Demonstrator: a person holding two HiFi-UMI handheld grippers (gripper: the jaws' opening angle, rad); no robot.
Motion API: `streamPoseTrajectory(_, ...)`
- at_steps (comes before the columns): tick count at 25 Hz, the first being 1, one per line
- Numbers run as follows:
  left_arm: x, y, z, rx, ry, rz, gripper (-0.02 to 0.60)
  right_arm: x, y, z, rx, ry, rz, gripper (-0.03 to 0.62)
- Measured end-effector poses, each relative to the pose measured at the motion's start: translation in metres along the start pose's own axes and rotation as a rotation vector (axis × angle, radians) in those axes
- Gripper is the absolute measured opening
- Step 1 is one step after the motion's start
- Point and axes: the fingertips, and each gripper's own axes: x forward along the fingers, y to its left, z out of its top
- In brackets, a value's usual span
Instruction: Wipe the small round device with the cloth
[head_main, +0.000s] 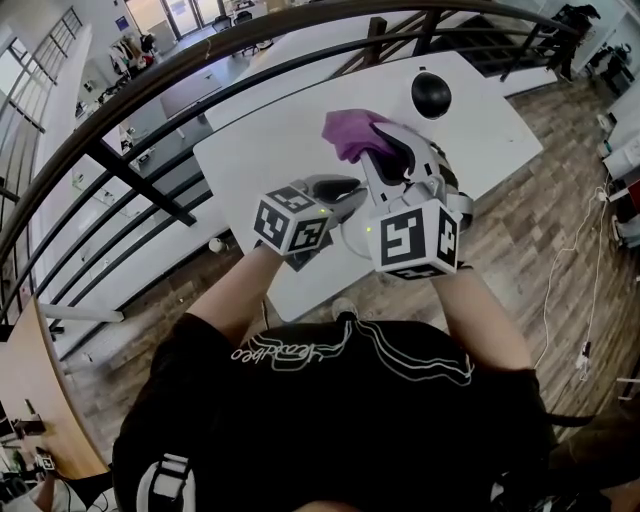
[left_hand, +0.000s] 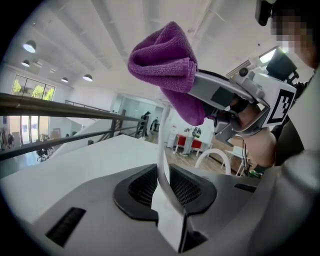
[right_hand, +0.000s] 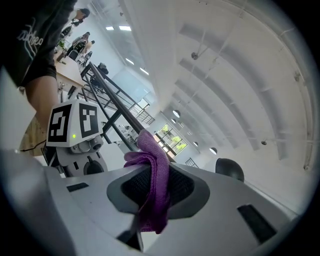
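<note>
While the left gripper (left_hand: 161, 182) pinches the white device (left_hand: 160, 142) by its thin curved edge, the right gripper (right_hand: 150, 191) clamps a folded purple cloth (right_hand: 151, 152), bunched above its jaws.

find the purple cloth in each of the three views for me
Head view: purple cloth at upper centre, in the right gripper over the white table.
Left gripper view: top centre, pinched by the right gripper reaching in from the right.
Right gripper view: bottom centre, clamped between its own jaws.
Shared landmark: the dark railing.
</note>
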Motion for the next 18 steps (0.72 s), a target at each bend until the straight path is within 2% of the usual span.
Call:
streamPoseTrajectory(11, 0.003, -0.001, 0.001, 0.007, 0.002, 0.001, 0.081, -0.017, 0.011, -0.011, 0.033, -0.022, 0.052, 0.072)
streamPoseTrajectory(18, -0.002, 0.001, -0.001, 0.023, 0.006, 0.017, 0.081, -0.055, 0.001, -0.014, 0.018, -0.039, 0.018, 0.072)
